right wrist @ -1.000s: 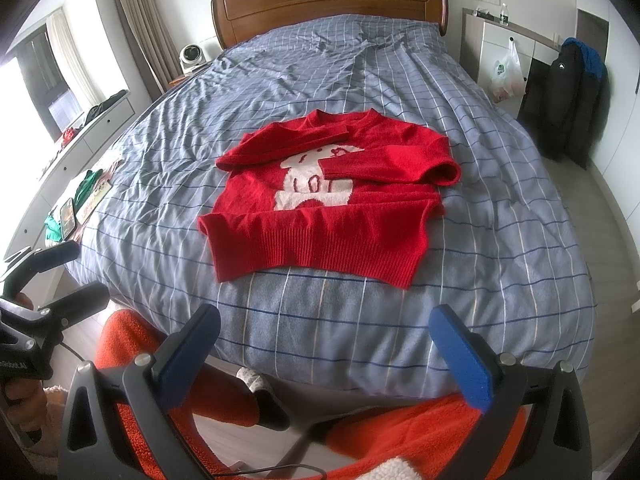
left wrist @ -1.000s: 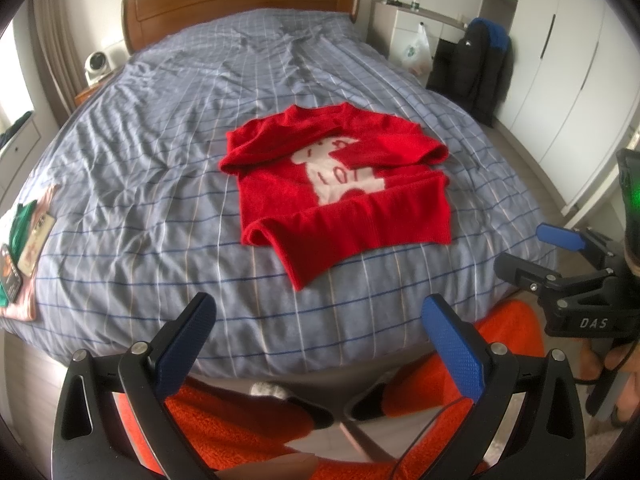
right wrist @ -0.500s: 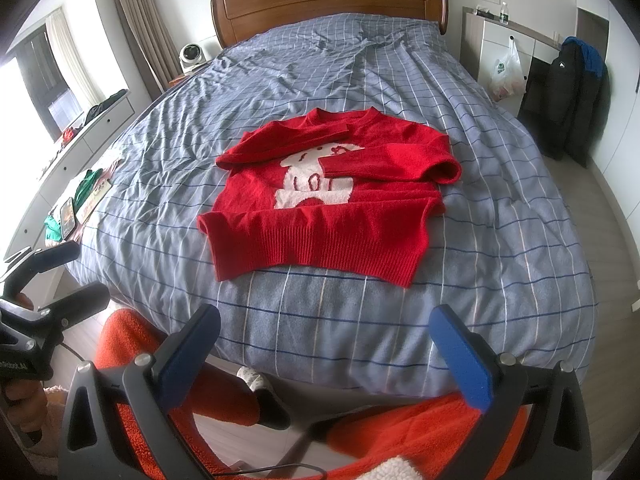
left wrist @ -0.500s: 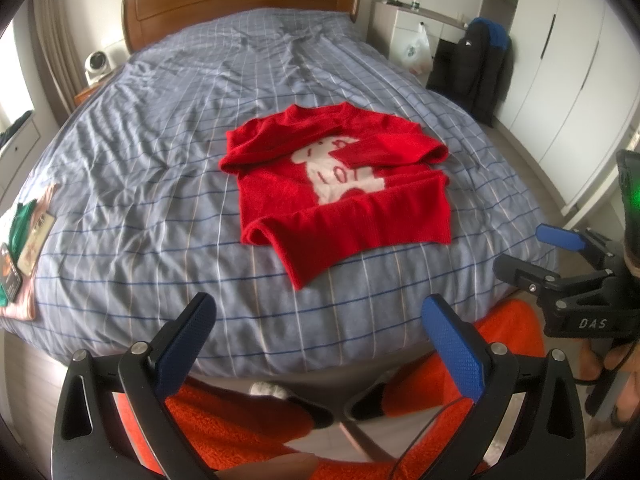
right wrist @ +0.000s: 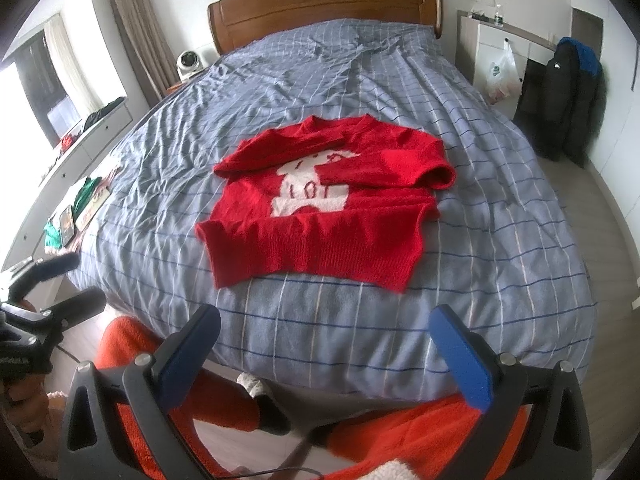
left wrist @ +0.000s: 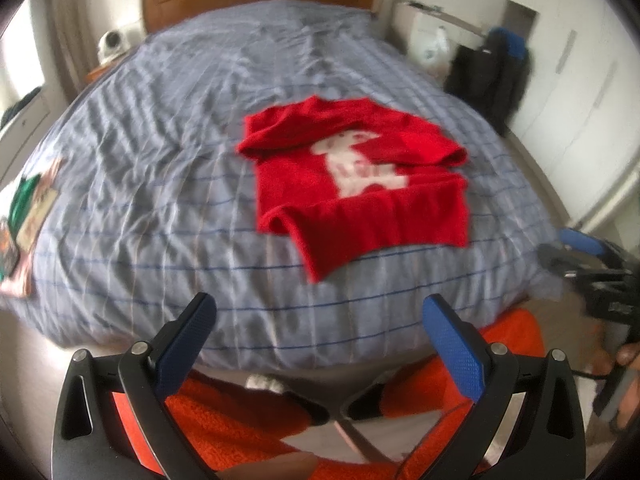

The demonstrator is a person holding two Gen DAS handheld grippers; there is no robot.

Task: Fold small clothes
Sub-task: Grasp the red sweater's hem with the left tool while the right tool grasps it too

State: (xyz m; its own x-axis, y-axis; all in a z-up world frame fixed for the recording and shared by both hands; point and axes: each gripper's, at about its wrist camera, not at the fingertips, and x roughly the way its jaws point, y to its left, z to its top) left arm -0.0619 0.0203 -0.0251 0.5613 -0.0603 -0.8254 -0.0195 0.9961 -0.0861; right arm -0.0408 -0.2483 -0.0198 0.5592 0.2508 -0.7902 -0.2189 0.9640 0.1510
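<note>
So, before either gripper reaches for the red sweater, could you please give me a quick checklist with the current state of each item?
1. Left gripper open and holding nothing: ok.
2. Right gripper open and holding nothing: ok.
3. Sweater lies on the bed, not hanging over the edge: ok.
4. Both sleeves folded in across the chest: ok.
5. Bottom hem flat and square: not ok, its left corner is skewed and slightly curled.
6. Nothing lying on the sweater or between it and the grippers: ok.
7. Left wrist view sharp enough to aim: not ok, it is blurred.
</note>
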